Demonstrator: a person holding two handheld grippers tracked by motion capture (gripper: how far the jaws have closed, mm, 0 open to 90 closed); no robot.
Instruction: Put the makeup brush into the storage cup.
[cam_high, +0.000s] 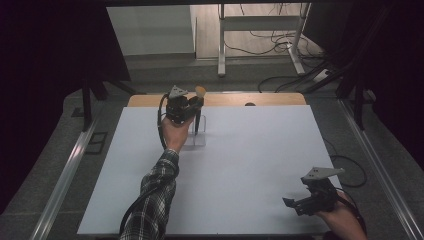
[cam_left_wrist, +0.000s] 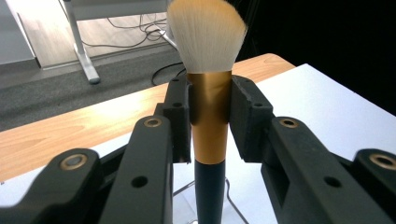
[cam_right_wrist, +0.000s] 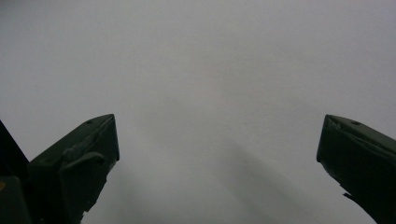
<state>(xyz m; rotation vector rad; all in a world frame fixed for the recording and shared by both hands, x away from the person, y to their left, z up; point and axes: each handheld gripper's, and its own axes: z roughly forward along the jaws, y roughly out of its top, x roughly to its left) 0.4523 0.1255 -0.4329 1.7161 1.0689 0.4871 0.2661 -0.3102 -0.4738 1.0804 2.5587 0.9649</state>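
Observation:
A makeup brush (cam_left_wrist: 208, 112) with pale bristles, a gold ferrule and a dark handle stands upright between my left gripper's jaws. My left gripper (cam_left_wrist: 210, 119) is shut on the ferrule, pads pressing both sides. In the high view the left gripper (cam_high: 192, 106) holds the brush (cam_high: 200, 92) over a clear holder (cam_high: 199, 135) at the back of the white table, with the dark handle reaching down into it. My right gripper (cam_high: 295, 204) rests near the front right corner, its jaws wide apart over bare white surface (cam_right_wrist: 210, 93), with nothing between its fingers (cam_right_wrist: 88, 158).
The white board (cam_high: 240, 165) lies on a wooden tabletop (cam_high: 275, 98) whose far edge shows behind it. Beyond are grey floor, a white desk frame (cam_high: 260, 40) and loose cables. Metal rails run along both sides.

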